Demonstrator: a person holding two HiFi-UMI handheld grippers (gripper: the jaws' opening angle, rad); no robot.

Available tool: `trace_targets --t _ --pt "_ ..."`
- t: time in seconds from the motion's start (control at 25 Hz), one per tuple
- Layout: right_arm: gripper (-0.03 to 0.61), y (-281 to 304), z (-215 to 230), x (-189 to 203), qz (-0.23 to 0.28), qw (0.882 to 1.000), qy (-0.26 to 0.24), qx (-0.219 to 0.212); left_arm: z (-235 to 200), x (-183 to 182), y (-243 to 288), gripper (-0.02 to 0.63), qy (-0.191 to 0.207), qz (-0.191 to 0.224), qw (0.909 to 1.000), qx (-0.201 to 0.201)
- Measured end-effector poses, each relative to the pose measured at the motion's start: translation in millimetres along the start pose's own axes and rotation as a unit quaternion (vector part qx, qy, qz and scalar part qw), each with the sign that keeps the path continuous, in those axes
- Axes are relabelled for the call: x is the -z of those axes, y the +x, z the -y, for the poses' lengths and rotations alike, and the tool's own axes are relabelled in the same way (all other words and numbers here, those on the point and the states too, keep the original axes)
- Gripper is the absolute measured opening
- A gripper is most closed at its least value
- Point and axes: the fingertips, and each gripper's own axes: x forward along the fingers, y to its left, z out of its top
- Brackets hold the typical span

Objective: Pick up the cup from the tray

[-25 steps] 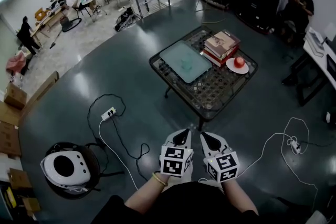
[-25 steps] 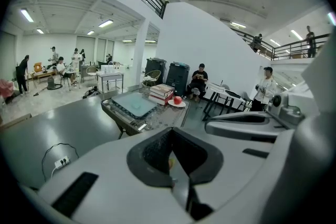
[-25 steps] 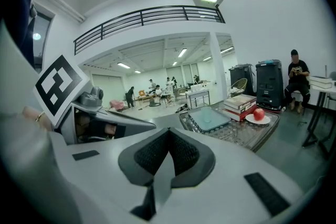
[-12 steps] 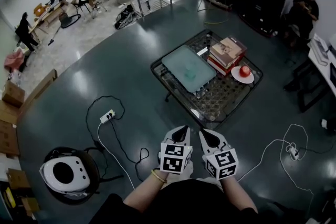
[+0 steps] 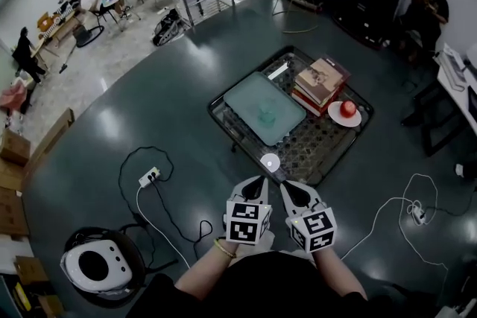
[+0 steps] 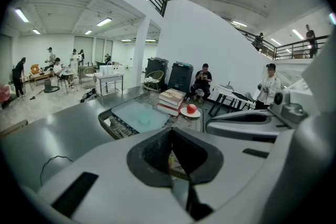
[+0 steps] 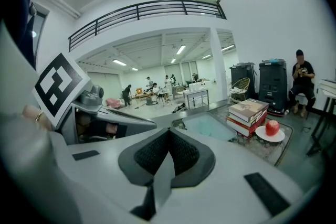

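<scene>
The left gripper (image 5: 260,182) and the right gripper (image 5: 286,188) are both clenched on nothing, side by side near the counter's (image 5: 317,145) closest edge. On the counter, the pale tray (image 5: 240,94) carries the clear cup (image 5: 266,115), well apart from both grippers. Stacked books (image 5: 320,80) and an apple (image 5: 348,109) lie beside the tray.

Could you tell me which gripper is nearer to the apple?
Right. In the head view the right gripper is below and left of the apple; the left gripper is beside it, farther to the left.
</scene>
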Motion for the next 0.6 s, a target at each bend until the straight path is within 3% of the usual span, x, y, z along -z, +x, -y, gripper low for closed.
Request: trace_targets --t 0.6 --pt "0.009 60 48 -17 -0.018 0.999 0.023 0.028 -43 -33 75 0.009 -0.004 -0.021 0.9996 0.018"
